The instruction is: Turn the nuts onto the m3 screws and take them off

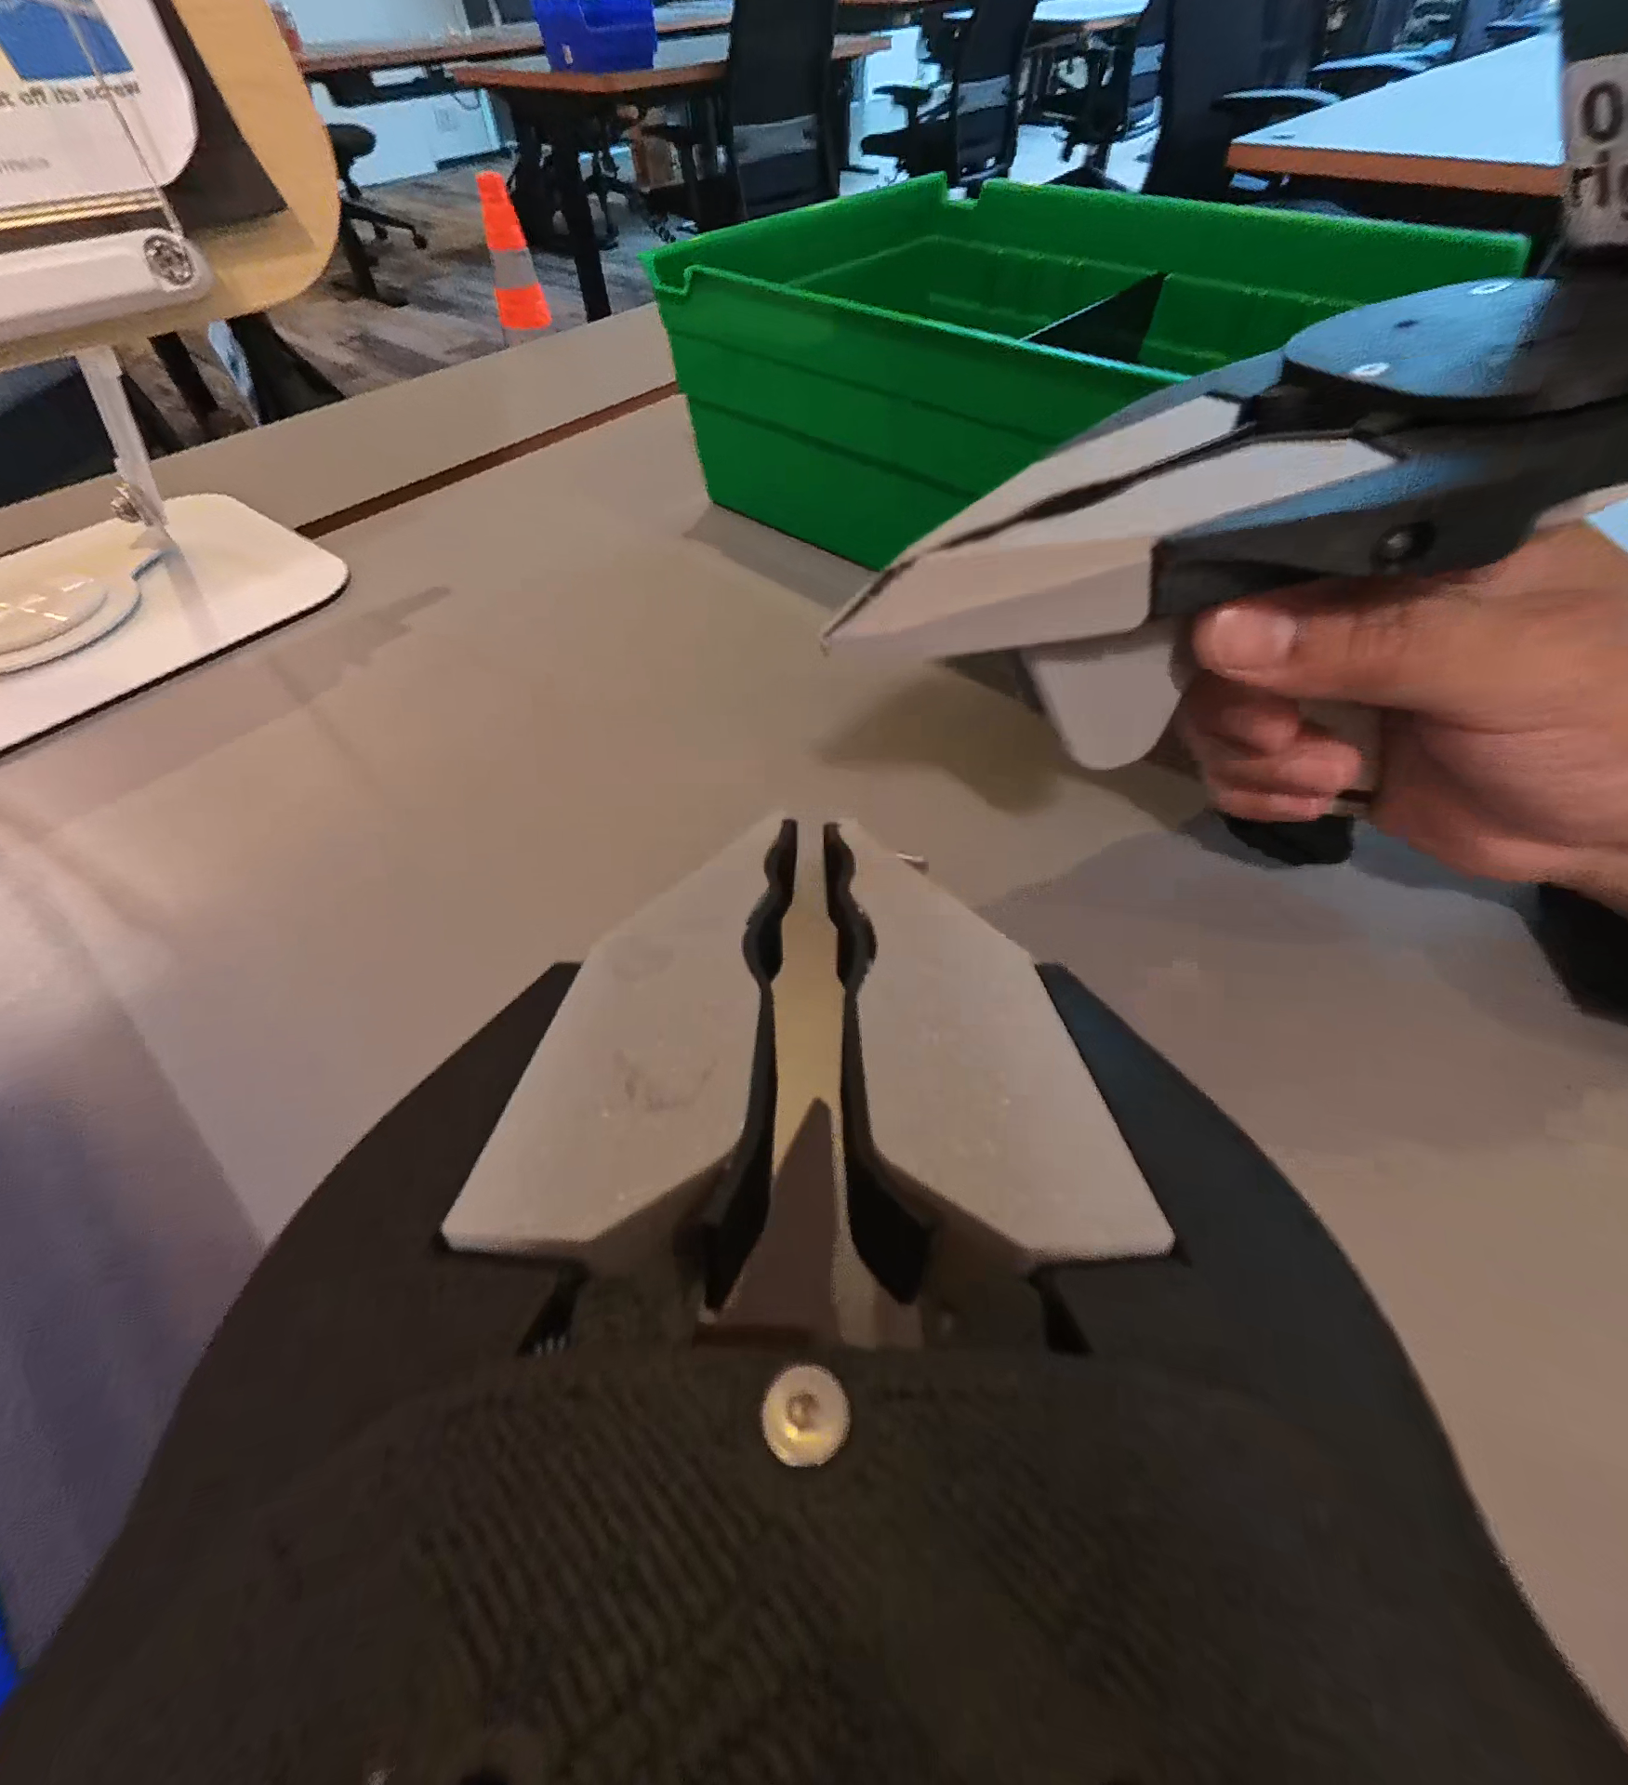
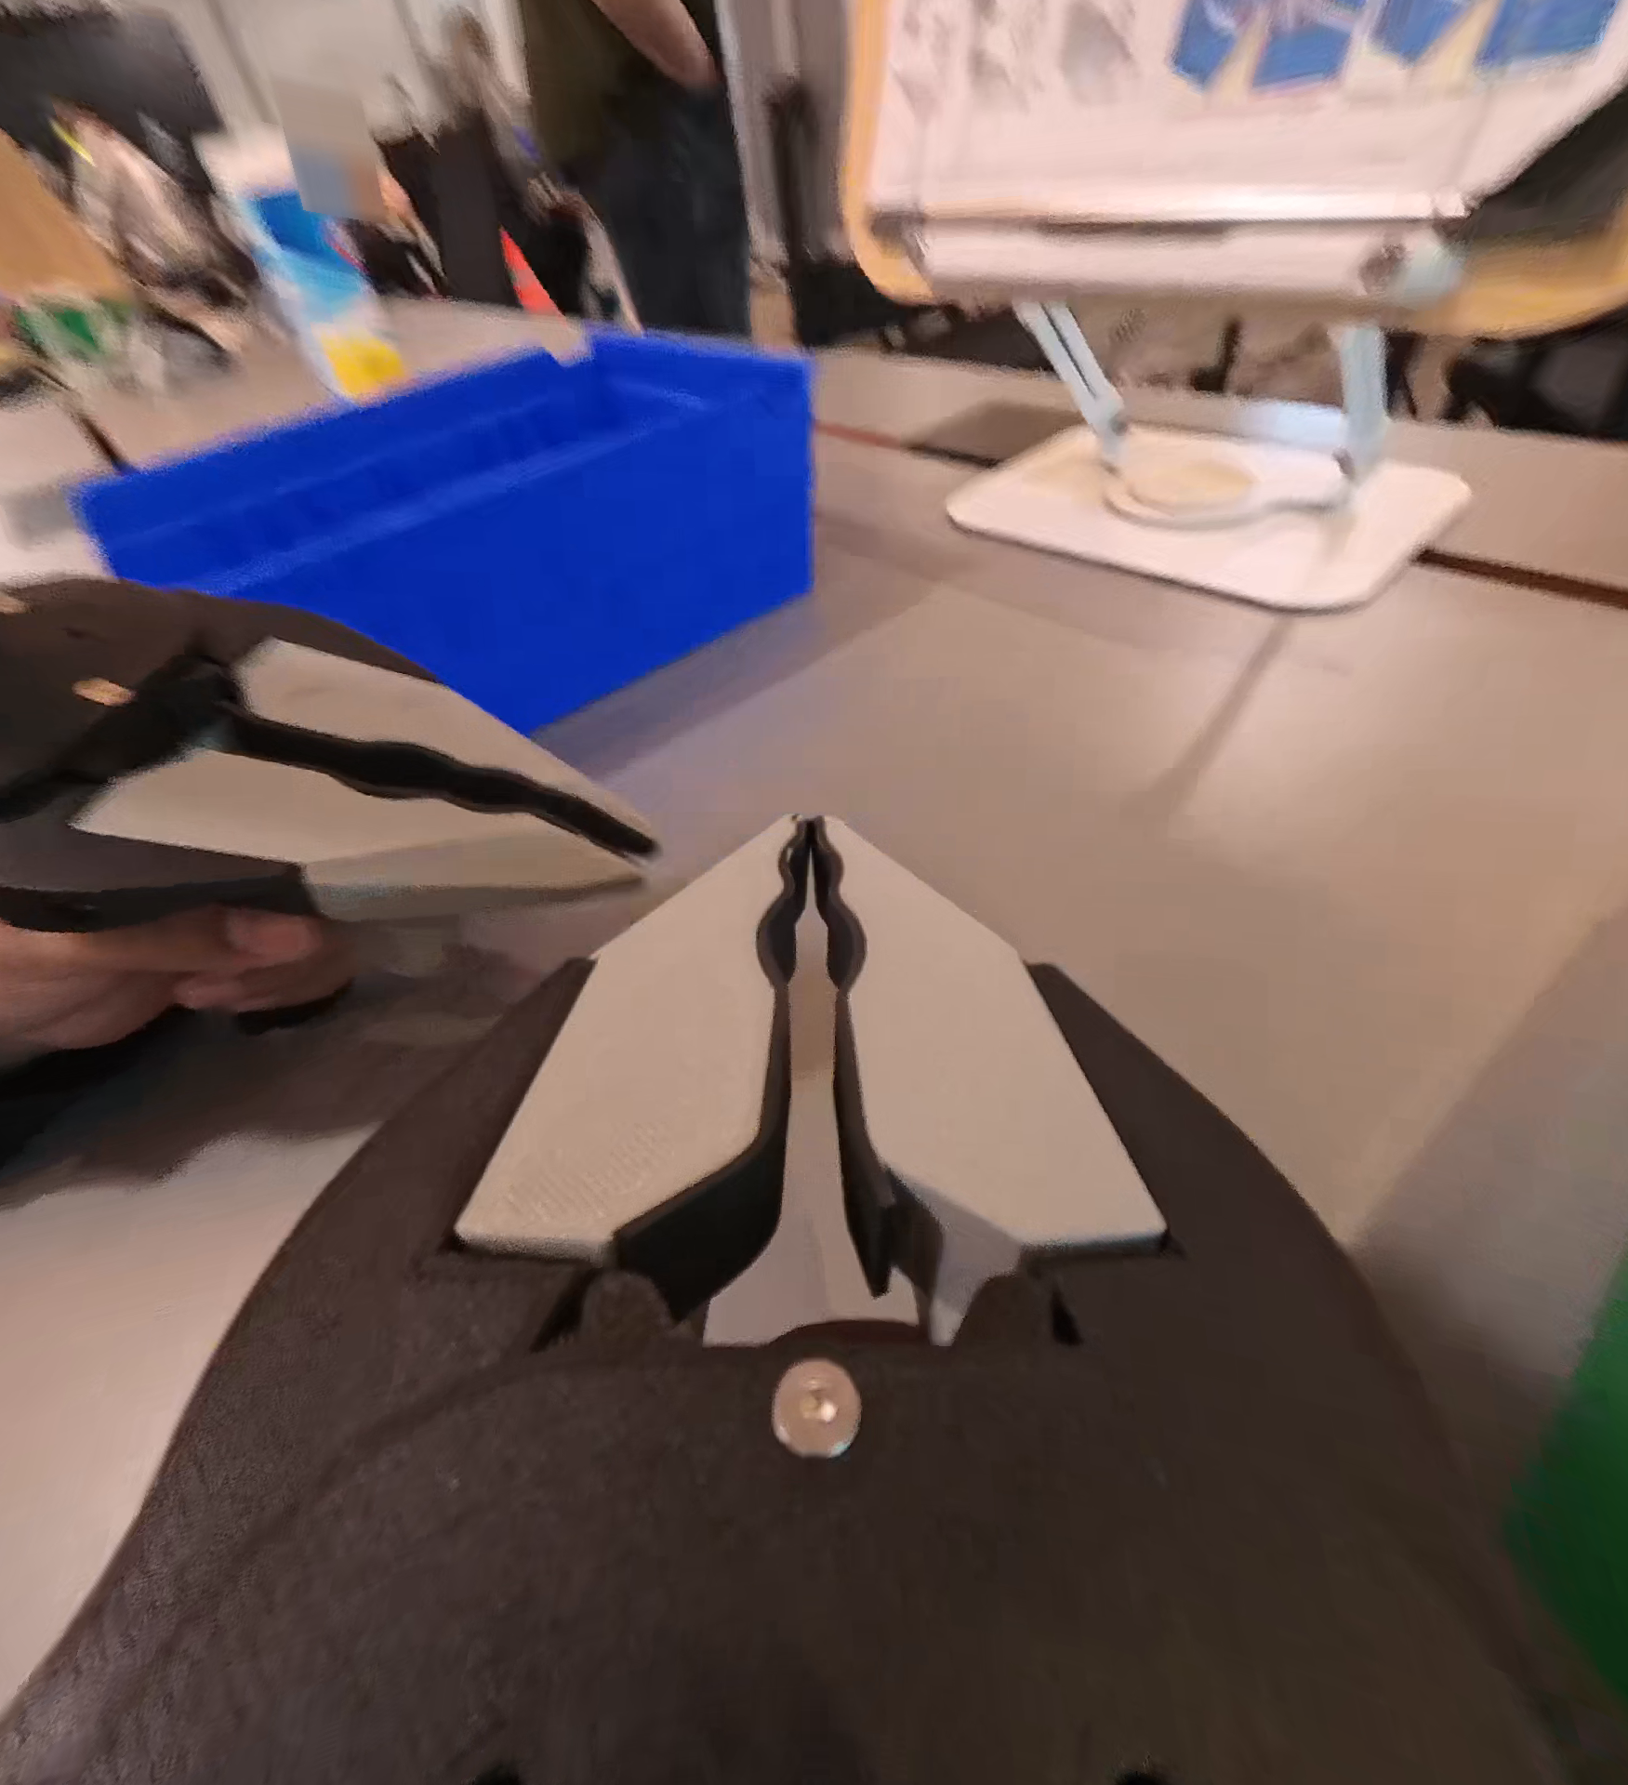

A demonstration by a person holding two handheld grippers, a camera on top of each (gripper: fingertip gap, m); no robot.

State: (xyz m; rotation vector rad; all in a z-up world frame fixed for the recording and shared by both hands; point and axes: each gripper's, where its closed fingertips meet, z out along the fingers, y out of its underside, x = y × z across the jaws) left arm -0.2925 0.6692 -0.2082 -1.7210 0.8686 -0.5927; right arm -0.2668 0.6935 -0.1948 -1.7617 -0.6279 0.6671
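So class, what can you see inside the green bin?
Inside the green bin a black divider stands between green compartments. The near wall hides the floor, so any screws or nuts there cannot be seen.

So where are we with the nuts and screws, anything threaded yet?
Done: nothing visibly; no nut or screw shows clearly on the grey tabletop. In hand: the left gripper is nearly closed on nothing clear; the right gripper is shut, apparently empty. Left: fetching parts, perhaps from the green plastic bin or blue plastic bin, then everything.
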